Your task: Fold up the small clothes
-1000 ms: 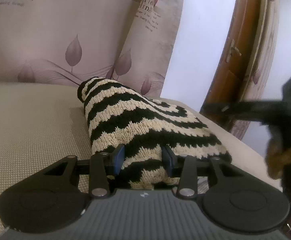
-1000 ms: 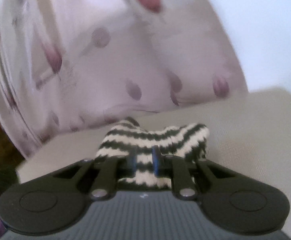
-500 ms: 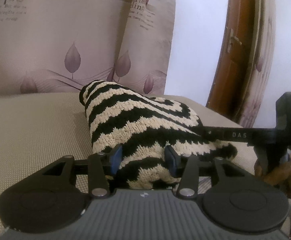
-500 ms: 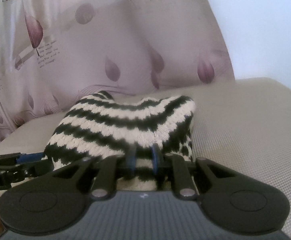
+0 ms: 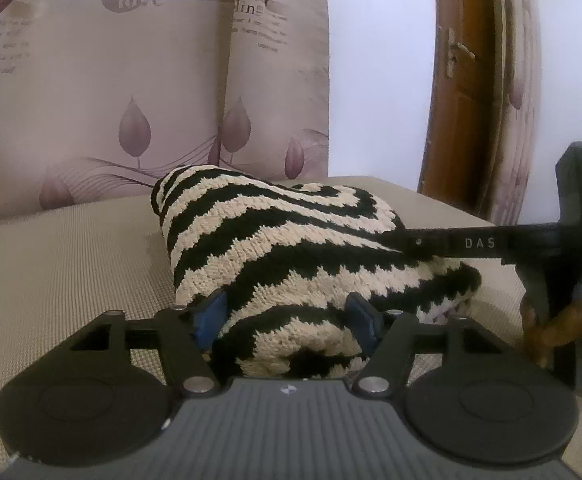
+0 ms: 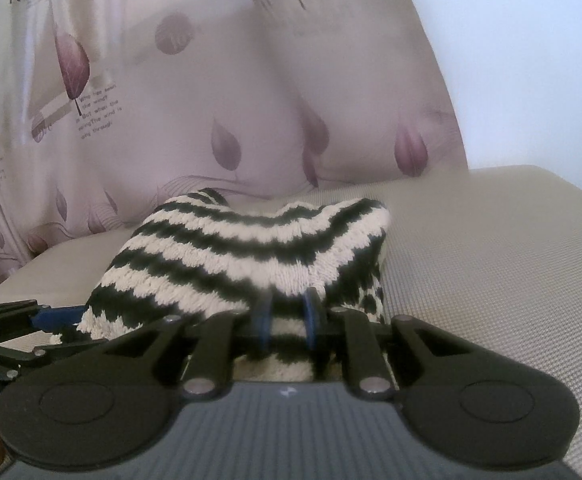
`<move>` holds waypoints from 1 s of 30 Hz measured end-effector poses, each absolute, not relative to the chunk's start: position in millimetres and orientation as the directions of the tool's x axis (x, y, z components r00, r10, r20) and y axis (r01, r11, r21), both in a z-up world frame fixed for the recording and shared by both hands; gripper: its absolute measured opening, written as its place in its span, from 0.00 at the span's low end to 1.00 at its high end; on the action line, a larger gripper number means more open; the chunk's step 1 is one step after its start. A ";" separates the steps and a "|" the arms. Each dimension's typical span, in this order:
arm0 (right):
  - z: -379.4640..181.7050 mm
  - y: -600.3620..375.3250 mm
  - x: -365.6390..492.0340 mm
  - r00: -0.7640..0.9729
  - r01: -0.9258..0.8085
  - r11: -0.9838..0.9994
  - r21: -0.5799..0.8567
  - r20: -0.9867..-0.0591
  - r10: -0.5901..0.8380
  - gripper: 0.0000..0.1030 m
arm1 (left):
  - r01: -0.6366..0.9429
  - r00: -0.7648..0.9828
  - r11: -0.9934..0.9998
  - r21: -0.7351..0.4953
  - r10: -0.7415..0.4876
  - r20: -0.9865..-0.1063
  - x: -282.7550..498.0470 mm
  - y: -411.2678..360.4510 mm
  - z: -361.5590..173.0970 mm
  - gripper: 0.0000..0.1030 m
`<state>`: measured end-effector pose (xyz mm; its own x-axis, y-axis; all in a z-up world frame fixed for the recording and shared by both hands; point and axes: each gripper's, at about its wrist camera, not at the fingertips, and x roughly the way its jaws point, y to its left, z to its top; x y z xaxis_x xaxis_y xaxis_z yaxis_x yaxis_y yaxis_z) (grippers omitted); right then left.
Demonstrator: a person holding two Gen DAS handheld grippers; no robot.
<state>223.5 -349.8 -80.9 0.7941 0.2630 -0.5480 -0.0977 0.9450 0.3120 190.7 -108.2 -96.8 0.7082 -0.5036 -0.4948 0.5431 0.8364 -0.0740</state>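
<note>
Black-and-cream striped knitwear, a small chunky sweater (image 5: 291,248), is lying bunched in a mound on the beige woven surface (image 5: 63,272), with a pale curtain (image 5: 131,80) printed with mauve leaves and lettering hanging just behind it. From the left wrist camera, the left gripper (image 5: 289,316) is sitting at the near edge of the garment, its blue-padded fingers (image 5: 211,314) standing fairly wide with a thick roll of the knit bulging between them; the pads are pressing into the fabric on both sides, so the gripper is holding that fold rather than standing free. Off to the right in that view, the right gripper (image 5: 407,242) is reaching in sideways as a dark bar marked "DAS", its tip disappearing against the striped cloth, and part of the person's hand (image 5: 551,328) is showing below its body. A brown wooden door frame (image 5: 459,92) is standing against the white wall beyond.

From the right wrist camera, the right gripper (image 6: 287,320) is showing its blue pads drawn close together, pinching a narrow ridge of the sweater (image 6: 259,248) at the nearer hem. The left gripper (image 6: 63,316) is entering from the lower left edge, its blue tip touching the sweater's corner. The garment is humping up between the two tools, resting on the cushion surface (image 6: 491,260).
</note>
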 end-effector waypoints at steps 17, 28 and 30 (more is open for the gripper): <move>-79.8 -350.0 221.3 0.801 -0.099 0.944 0.314 -0.538 0.263 0.17 | 0.567 0.715 0.823 0.038 -0.469 -0.519 183.0 -125.3 -98.0 0.85; -79.4 -350.7 220.0 0.803 -0.092 0.940 0.329 -0.534 0.266 0.18 | 0.549 0.723 0.833 0.065 -0.435 -0.536 184.4 -115.9 -82.5 0.94; -79.2 -350.3 219.7 0.803 -0.092 0.940 0.328 -0.534 0.265 0.18 | 0.549 0.733 0.833 0.071 -0.439 -0.521 183.2 -111.1 -72.8 0.96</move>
